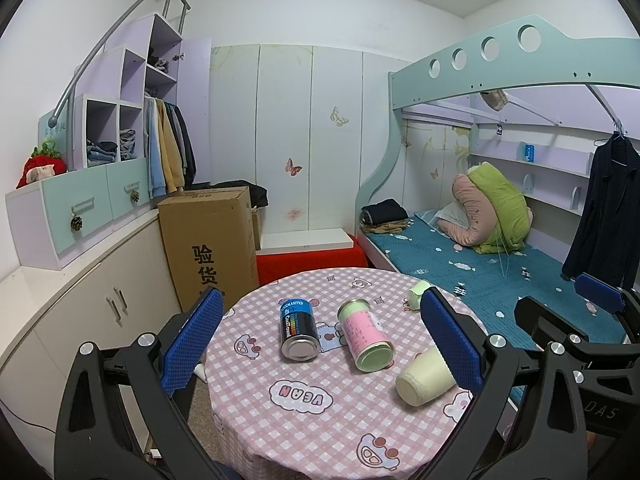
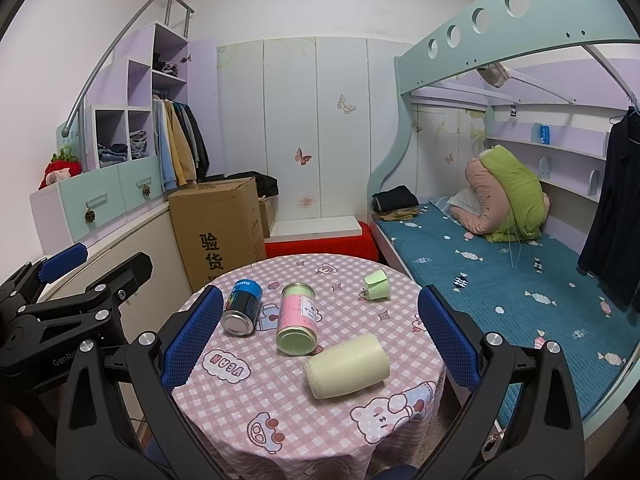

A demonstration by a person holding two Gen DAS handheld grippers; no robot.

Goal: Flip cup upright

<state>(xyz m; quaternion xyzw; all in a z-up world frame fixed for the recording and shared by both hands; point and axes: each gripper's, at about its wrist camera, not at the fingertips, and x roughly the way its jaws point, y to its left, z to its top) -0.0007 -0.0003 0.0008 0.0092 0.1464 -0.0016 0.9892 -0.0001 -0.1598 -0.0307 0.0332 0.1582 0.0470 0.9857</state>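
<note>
A pale yellow-green cup [image 2: 346,365] lies on its side on the round table with the pink checked cloth [image 2: 248,396], its base turned toward me. In the left wrist view the cup [image 1: 425,376] lies near the table's right edge, partly behind my left gripper's right finger. My left gripper [image 1: 322,344] is open and empty above the table's near side. My right gripper [image 2: 320,338] is open and empty, held above and in front of the cup. Each gripper also shows at the edge of the other's view.
A dark blue can [image 2: 242,306] and a pink-and-green can [image 2: 298,318] lie on their sides mid-table. A small green cup [image 2: 377,286] lies at the far right edge. A cardboard box [image 2: 218,232] stands behind the table, a bed [image 2: 520,280] to the right, cabinets to the left.
</note>
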